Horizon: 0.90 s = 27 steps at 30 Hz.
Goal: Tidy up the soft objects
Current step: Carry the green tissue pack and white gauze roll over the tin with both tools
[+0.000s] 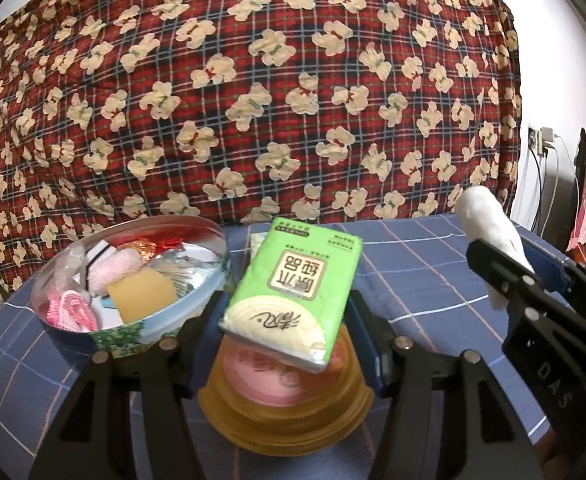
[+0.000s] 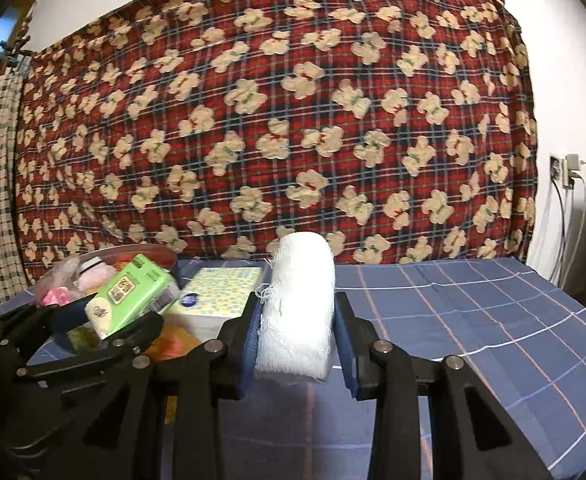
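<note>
Green Chinese-lettered tissue pack [image 1: 293, 292] between left fingers [image 1: 363, 320], white gauze roll [image 2: 299, 308] between right fingers [image 2: 343, 344].

Green tissue pack [image 1: 293, 292] held tilted above gold lid. White gauze roll [image 2: 299, 308] held upright, right. Round tin [image 1: 129, 280] far left, full of soft bits.

Below the left fingers [image 1: 359, 332], the green tissue pack [image 1: 293, 292] hides the middle of the gold-rimmed lid [image 1: 289, 412], whose pink label print is too blurred to read. Left of them, the round tin [image 1: 133, 336] holds a jumble where only scraps of each soft item show. In the right wrist view, the gauze roll [image 2: 299, 312] between the right fingers [image 2: 343, 340] covers part of the flat dotted pack [image 2: 221, 296] beyond. Both views cut off the gripper bodies at the bottom edge.
</note>
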Available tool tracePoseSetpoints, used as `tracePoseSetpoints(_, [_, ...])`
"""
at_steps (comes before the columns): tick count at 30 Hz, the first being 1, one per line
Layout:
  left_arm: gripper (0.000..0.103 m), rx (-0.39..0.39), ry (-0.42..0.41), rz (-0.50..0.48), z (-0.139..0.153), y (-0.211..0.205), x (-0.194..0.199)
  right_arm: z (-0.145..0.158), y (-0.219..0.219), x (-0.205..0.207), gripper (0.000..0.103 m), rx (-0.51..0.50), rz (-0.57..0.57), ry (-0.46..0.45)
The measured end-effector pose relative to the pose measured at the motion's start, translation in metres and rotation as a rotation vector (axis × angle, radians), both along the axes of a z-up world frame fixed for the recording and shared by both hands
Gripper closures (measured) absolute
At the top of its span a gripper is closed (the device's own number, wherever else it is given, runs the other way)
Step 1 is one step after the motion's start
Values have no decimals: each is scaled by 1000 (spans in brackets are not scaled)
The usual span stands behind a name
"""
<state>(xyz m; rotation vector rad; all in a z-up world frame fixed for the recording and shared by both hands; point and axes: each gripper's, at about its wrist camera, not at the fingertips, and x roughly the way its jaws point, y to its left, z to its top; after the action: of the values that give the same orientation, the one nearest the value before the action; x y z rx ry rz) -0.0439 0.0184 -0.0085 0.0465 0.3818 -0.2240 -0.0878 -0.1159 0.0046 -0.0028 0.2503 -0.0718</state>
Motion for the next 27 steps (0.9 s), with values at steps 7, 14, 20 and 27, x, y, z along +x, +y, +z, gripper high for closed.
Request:
tracePoseSetpoints(7, [44,3,-22,57,1,28,1,1,40,2,65,-43,79,-14])
tracePoseSetpoints(14, [44,14,-32,138,-1,67,4,-2,79,10,65,-61,179,5])
tracePoseSetpoints(20, [44,8,-29,200,-2,100,5,-4,112,18,65,-78,260,17])
tracePoseSetpoints(27, [44,-11,-10,262,-5,135,10,-7,143,33,65,-79,331,49])
